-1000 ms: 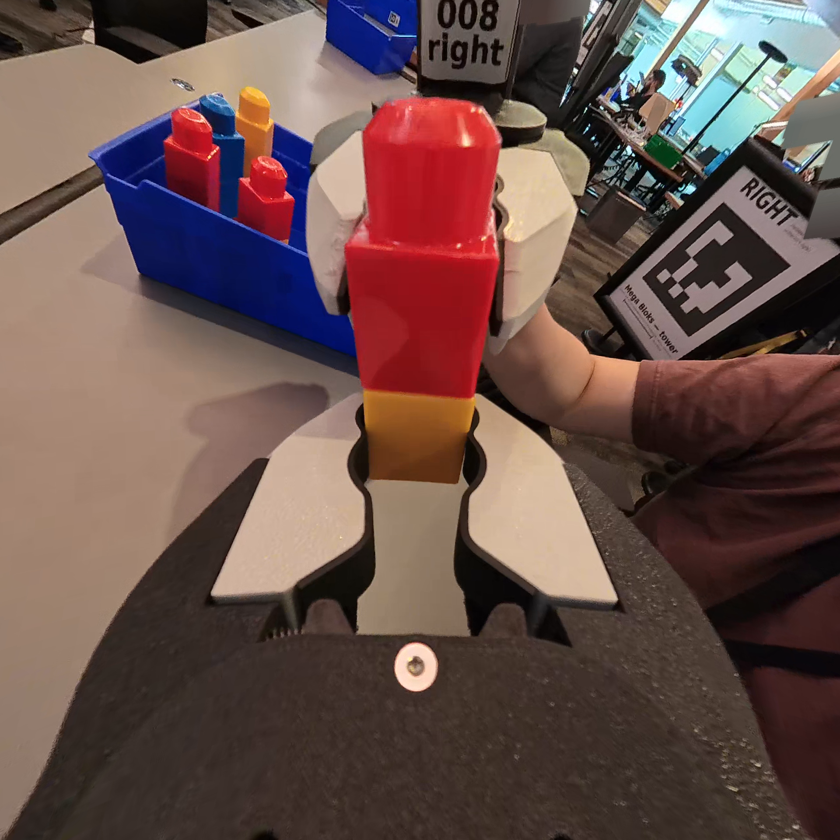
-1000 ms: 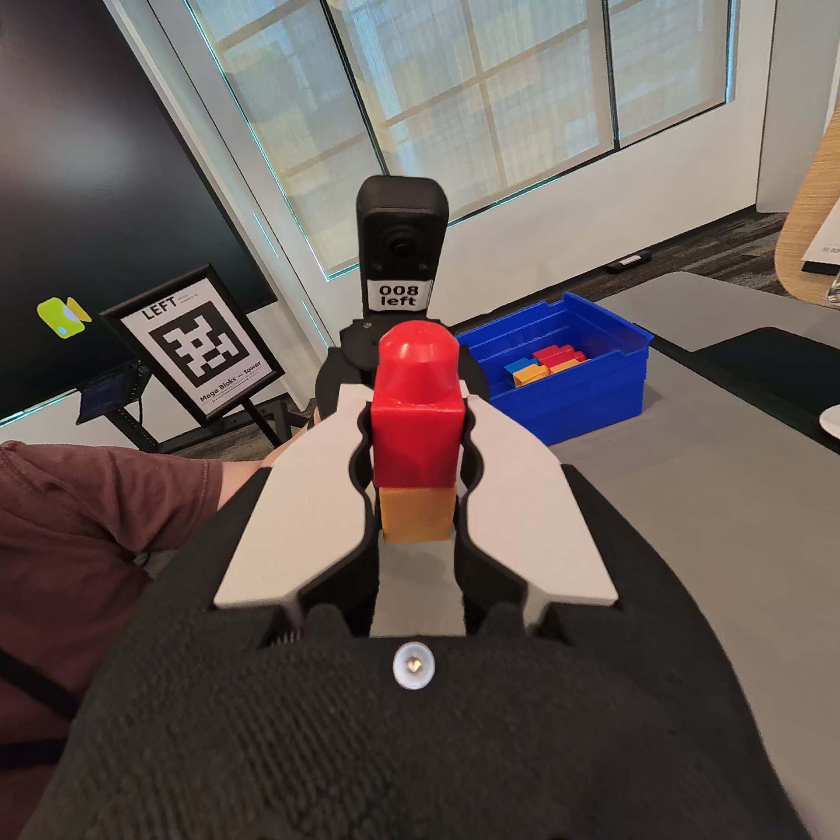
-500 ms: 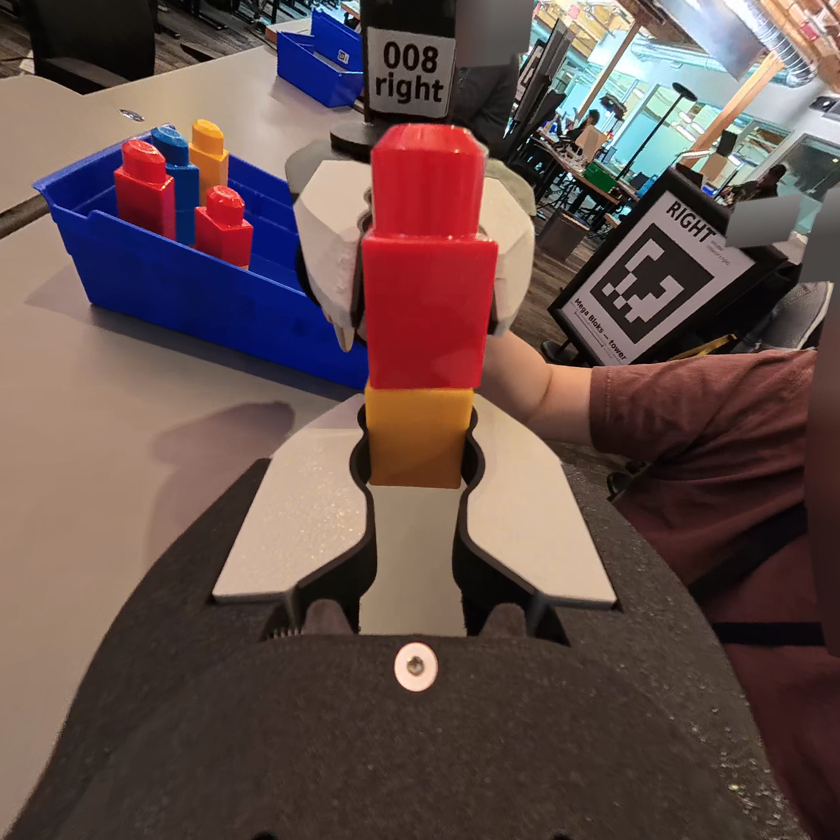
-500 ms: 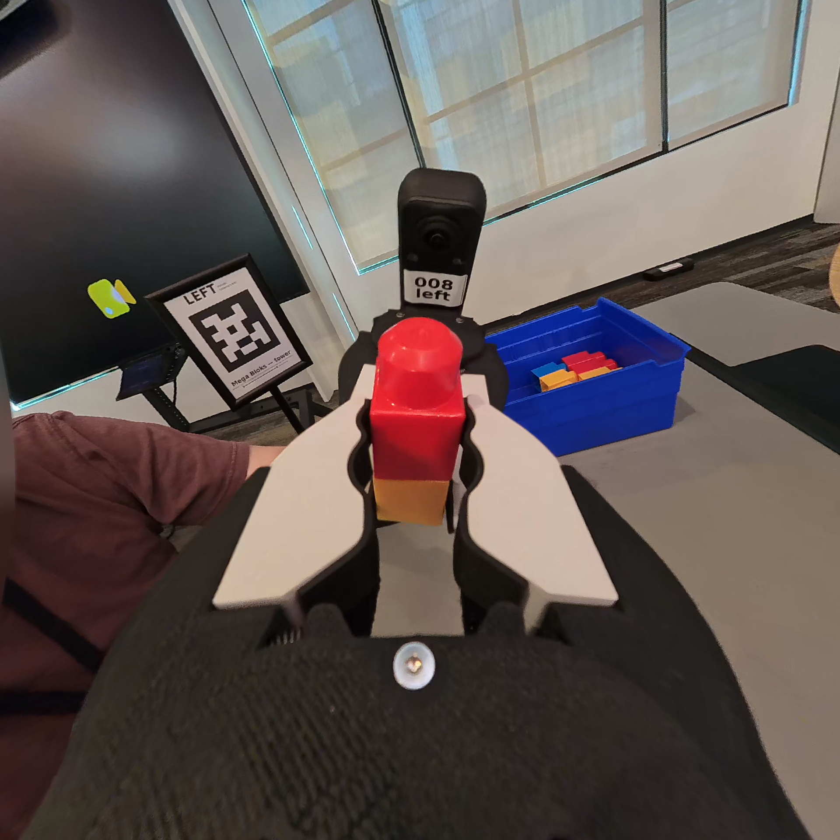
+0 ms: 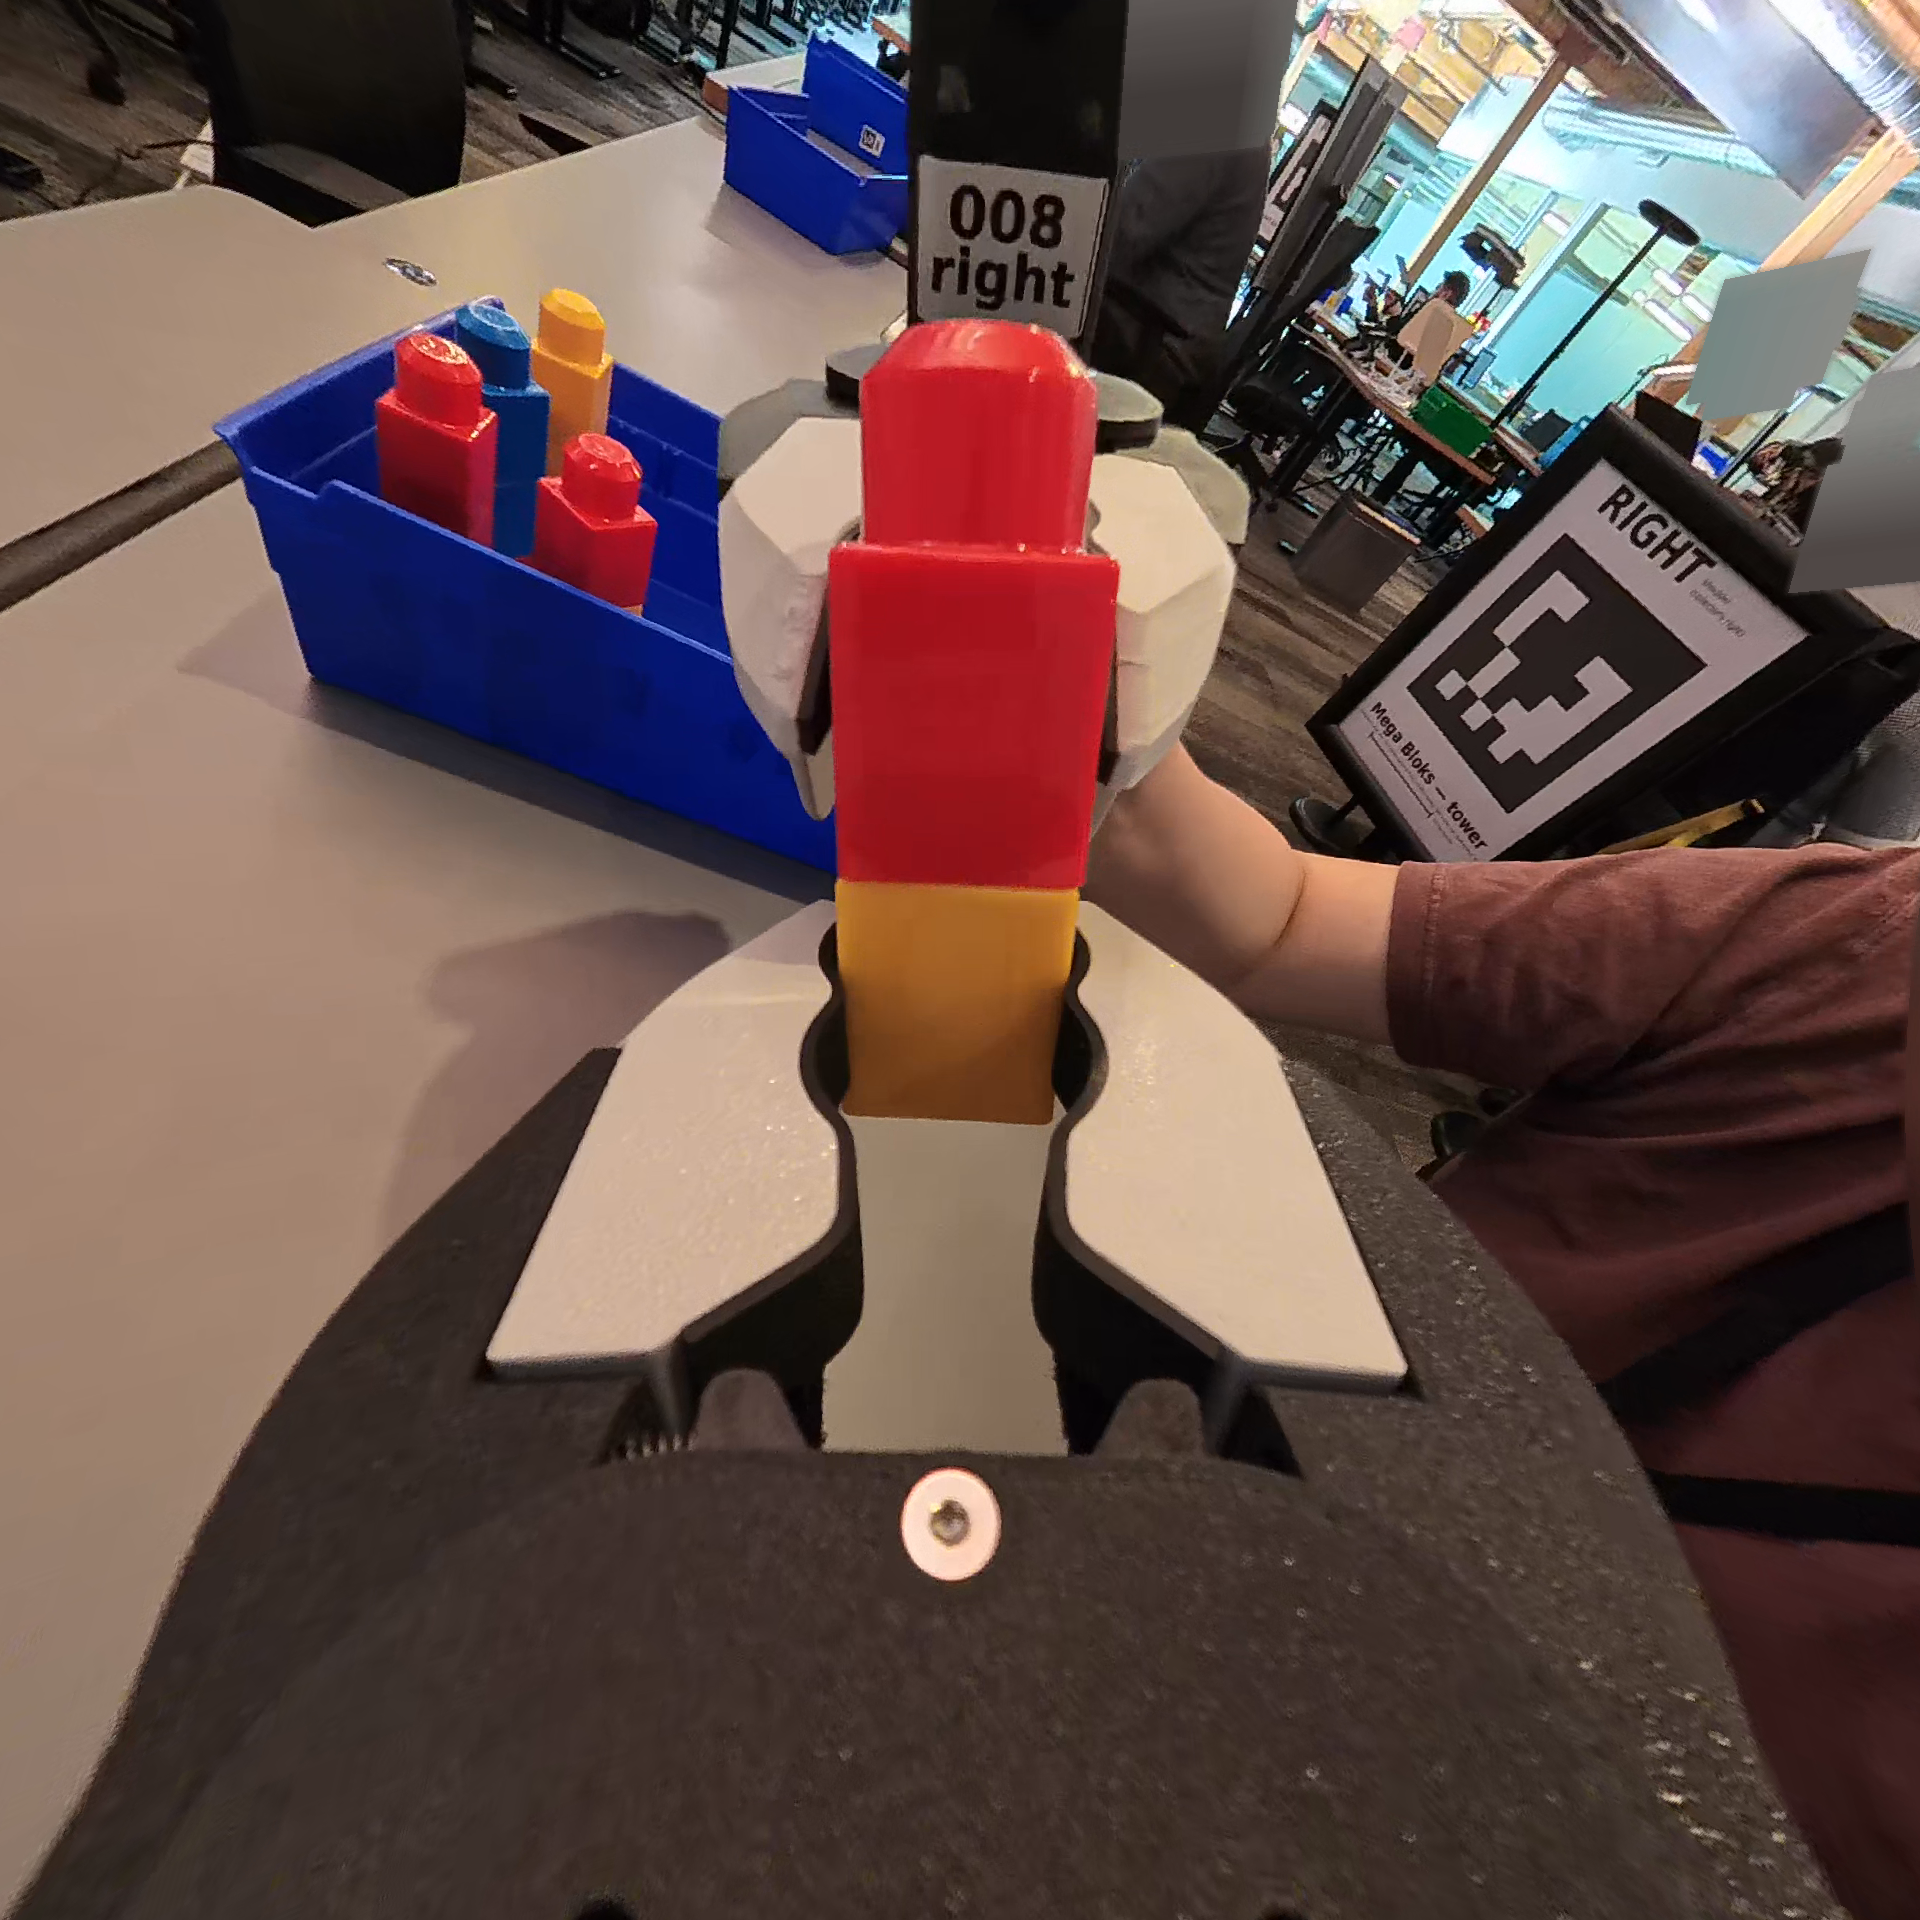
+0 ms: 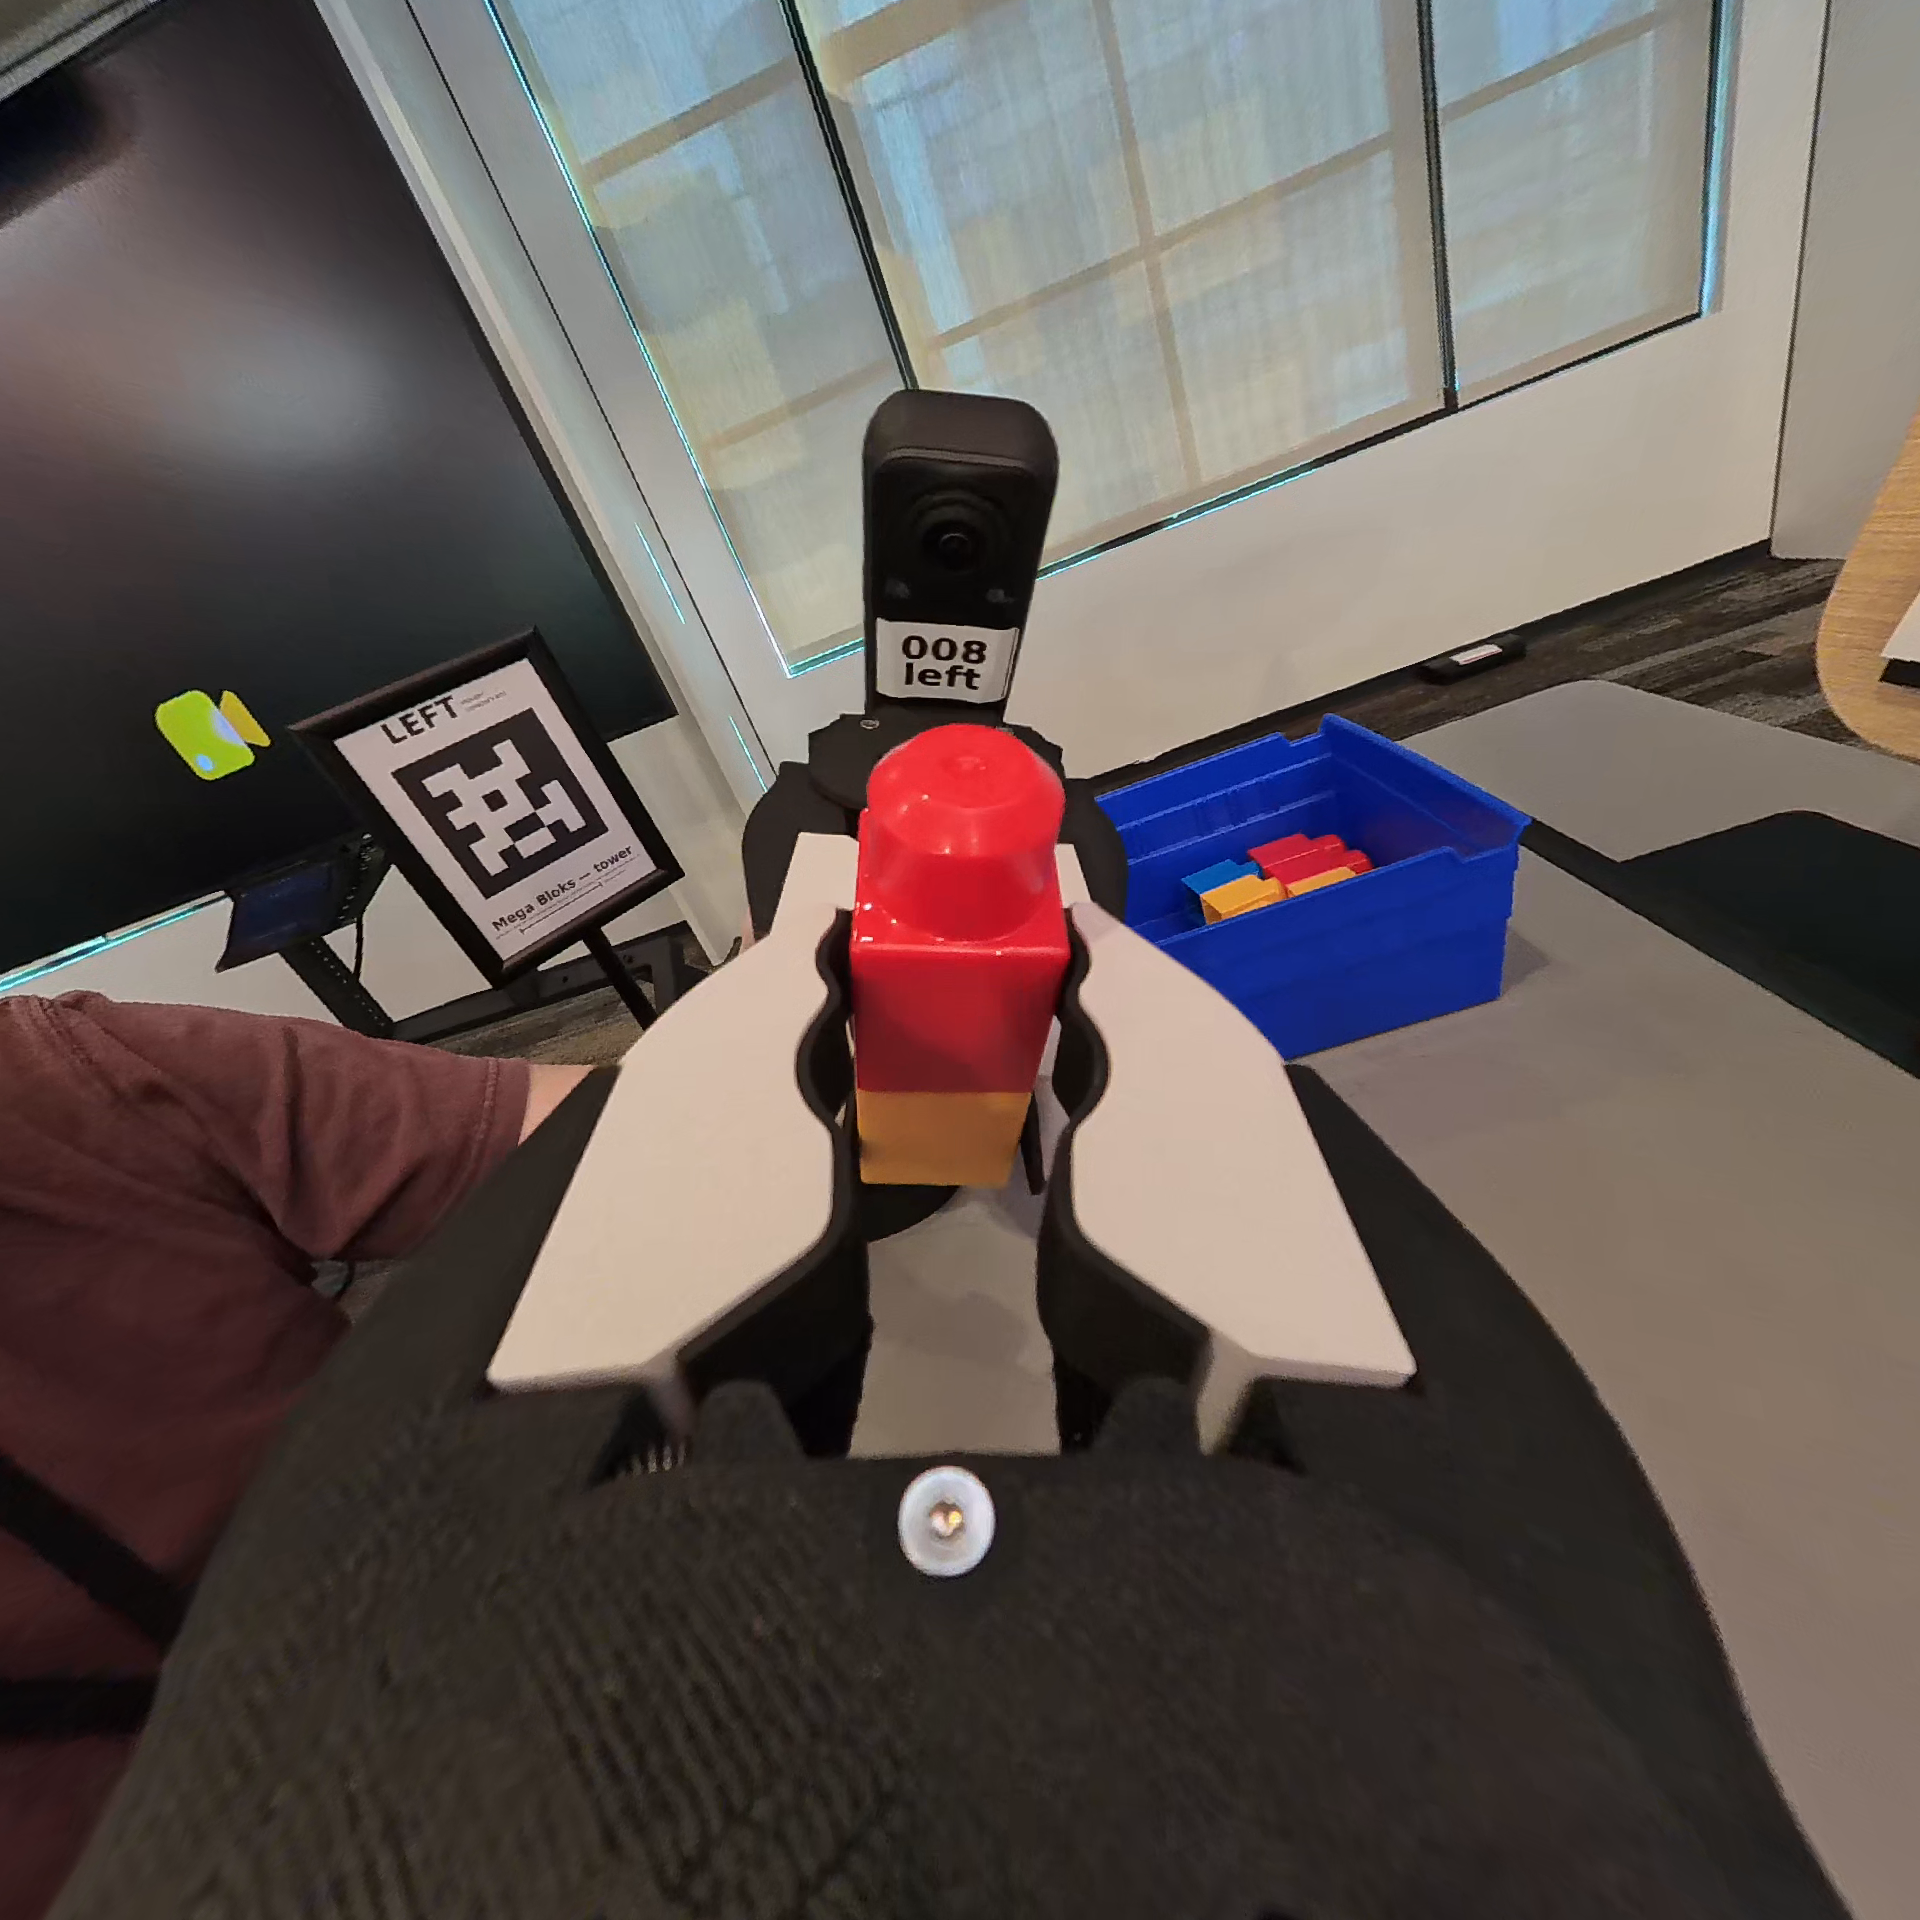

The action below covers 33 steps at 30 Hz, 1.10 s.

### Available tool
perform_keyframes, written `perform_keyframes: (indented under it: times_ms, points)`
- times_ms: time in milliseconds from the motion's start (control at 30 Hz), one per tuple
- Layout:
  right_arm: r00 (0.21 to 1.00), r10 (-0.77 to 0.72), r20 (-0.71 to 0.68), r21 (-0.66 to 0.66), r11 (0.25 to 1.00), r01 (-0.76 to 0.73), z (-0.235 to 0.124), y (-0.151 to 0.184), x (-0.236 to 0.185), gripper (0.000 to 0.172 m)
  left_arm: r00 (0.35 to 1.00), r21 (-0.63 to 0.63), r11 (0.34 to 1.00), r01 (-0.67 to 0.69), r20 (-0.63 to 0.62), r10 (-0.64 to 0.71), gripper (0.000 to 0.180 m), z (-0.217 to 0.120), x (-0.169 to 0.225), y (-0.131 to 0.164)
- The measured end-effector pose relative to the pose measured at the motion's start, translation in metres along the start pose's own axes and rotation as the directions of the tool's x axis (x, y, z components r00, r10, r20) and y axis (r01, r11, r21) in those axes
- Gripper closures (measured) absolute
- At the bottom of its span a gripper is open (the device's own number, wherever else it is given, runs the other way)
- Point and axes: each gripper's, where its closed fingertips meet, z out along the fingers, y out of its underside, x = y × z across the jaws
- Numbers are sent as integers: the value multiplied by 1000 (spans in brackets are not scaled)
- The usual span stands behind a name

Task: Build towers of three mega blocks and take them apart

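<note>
I count two blocks joined between my two sets of jaws: one red block [image 5: 971, 717] on one yellow block [image 5: 951, 1003]. Two blue bins show in the left view, a near bin [image 5: 499, 644] and a far bin [image 5: 810, 187]. The near bin holds four upright stacks [image 5: 499, 436]. Two framed signs: one [image 5: 1558, 665], another [image 6: 488, 810].

Glossy smooth plastic red block [image 6: 956, 997] on a yellow block [image 5: 951, 997]; matt pale fingers [image 5: 717, 1143]; shiny blue plastic bin [image 5: 499, 644]; smooth matt grey tabletop [image 5: 208, 935].
</note>
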Motion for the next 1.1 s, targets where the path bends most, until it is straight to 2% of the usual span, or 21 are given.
perform_keyframes:
  times_ms: [433,500,533,600,667,700,767,833,867,967,1100]
  points:
    - [1000,-8,-5,-19,1000,8,2,7,7,134,1000,-15,1000,18,16,-18,142,-5,-8,4]
    - [999,-34,-31,42,998,35,-1,2,14,134,997,-15,997,71,-16,-71,126,-18,-10,3]
    - [997,-28,-68,62,998,33,-4,1,23,135,996,-26,996,86,9,-86,125,-33,-16,4]
    - [983,-22,-182,30,999,28,-9,12,49,135,981,-5,996,89,172,-86,134,-77,-41,3]
    - [941,-73,-329,-84,995,47,-8,40,81,135,907,63,996,68,411,-88,134,-135,-71,1]
    - [919,-103,-382,-148,988,49,-6,57,95,135,841,84,995,60,532,-96,134,-166,-86,4]
    - [887,-156,-434,-250,967,48,1,89,114,135,661,82,993,87,740,-120,130,-226,-112,25]
    - [866,-188,-464,-298,953,48,5,110,128,135,487,57,986,158,864,-128,127,-270,-134,53]
    - [858,-193,-475,-301,952,47,6,117,133,135,456,56,981,183,880,-135,128,-278,-142,63]
    - [854,-180,-488,-291,956,35,3,129,143,135,464,74,969,237,867,-180,134,-275,-163,82]
    - [855,-182,-487,-319,948,20,-3,141,153,135,455,-97,944,315,889,-60,135,-264,-186,114]
